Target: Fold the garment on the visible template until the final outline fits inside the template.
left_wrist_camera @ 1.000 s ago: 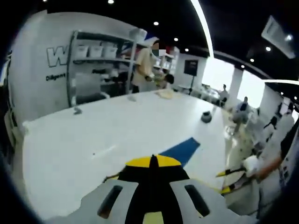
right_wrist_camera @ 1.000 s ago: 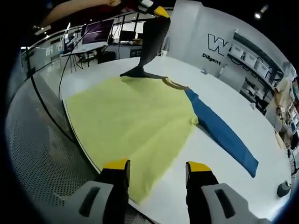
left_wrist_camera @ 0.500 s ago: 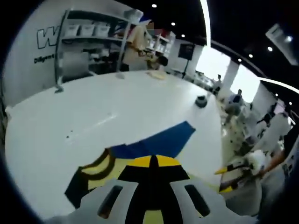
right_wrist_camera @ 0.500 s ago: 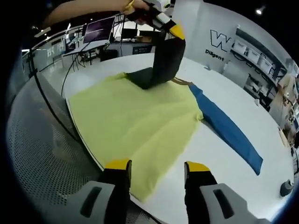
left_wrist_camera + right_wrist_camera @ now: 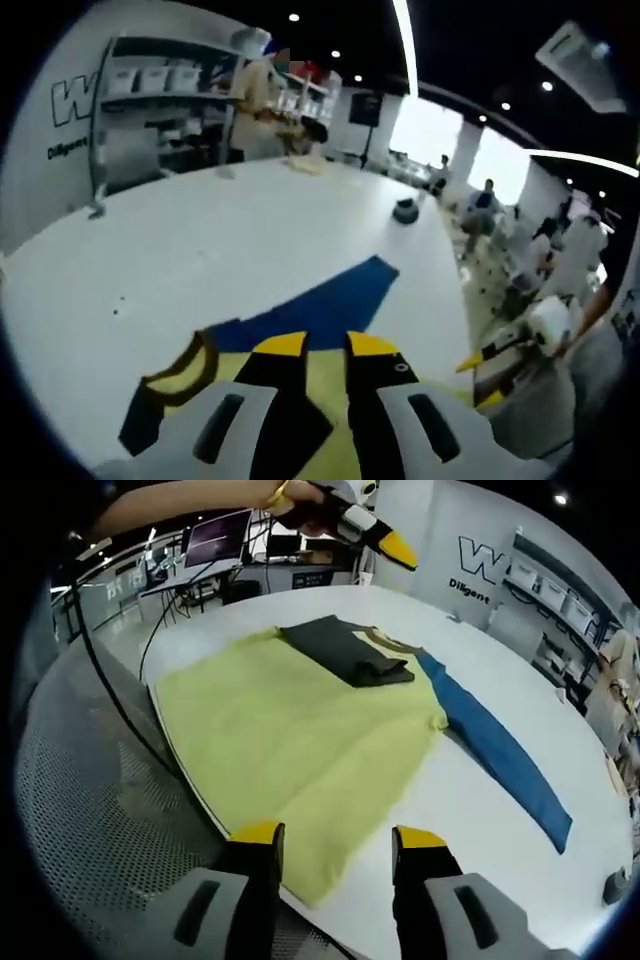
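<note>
A yellow-green shirt [image 5: 300, 730] lies spread on the white table [image 5: 470, 820]. Its black sleeve [image 5: 350, 652] lies folded flat over the upper body, beside the striped collar [image 5: 385, 638]. The blue sleeve [image 5: 500, 750] stretches out to the right, and shows as a blue sleeve [image 5: 320, 305] in the left gripper view. My left gripper [image 5: 326, 347] is open over the yellow cloth with nothing between its jaws, a black striped edge [image 5: 185, 365] to its left. The left gripper [image 5: 385, 540] hangs above the shirt in a hand. My right gripper [image 5: 337, 835] stands open at the shirt's near hem.
A small dark round object [image 5: 405, 210] sits far out on the table. A shelf rack with bins [image 5: 150, 90] and a person [image 5: 255, 105] stand at the table's far end. The table edge and perforated grey floor [image 5: 90, 810] lie close on the left.
My left gripper carried the black sleeve over the shirt, let it go and opened. The sleeve now lies flat on the yellow body. My right gripper stayed open at the hem.
</note>
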A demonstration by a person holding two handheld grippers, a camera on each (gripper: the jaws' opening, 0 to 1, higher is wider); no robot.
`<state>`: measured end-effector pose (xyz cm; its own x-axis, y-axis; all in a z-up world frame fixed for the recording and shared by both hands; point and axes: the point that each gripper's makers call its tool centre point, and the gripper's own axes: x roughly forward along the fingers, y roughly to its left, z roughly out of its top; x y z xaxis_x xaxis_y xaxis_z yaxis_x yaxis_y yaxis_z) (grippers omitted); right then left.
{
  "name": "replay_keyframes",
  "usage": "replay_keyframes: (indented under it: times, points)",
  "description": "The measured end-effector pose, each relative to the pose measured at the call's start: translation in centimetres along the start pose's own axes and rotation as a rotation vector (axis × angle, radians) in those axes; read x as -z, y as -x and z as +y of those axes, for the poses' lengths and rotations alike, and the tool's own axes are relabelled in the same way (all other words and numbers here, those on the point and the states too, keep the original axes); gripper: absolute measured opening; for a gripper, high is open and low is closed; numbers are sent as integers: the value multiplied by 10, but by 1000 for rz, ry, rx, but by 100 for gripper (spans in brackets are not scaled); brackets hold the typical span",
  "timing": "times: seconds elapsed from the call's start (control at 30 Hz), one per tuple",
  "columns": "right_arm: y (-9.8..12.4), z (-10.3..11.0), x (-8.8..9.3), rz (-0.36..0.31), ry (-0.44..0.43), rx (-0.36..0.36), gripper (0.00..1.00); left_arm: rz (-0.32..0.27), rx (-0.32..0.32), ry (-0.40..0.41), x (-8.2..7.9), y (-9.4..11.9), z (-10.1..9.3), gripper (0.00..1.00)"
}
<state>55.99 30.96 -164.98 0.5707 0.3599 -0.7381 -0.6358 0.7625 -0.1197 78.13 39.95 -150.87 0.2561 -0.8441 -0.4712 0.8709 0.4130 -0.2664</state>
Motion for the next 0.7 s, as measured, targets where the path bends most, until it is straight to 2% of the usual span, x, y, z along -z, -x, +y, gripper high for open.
replay_keyframes:
  times: [0.1,0.27,0.37,0.47,0.53,0.63,0.67,0.7]
  points:
    - [0,2,0,3,2,-12,39,5,-22,-29,-1,1,-1,10]
    - [1,3,2,15,4,-18,39,10,-51,-22,3,11,6,11]
    - [0,2,3,15,-2,-16,38,21,-99,-2,17,22,18,13]
    - [-1,4,5,24,-4,-23,38,21,-132,19,33,36,19,17]
    - [-1,5,6,27,1,-32,38,36,-182,-10,42,48,28,17]
    - [-1,5,6,28,-1,-32,36,39,-224,-47,43,54,34,22]
    - [-1,4,6,26,-9,-29,36,35,-270,-68,44,63,38,24]
    - [-1,4,5,25,-10,-28,36,32,-277,-73,44,64,38,26]
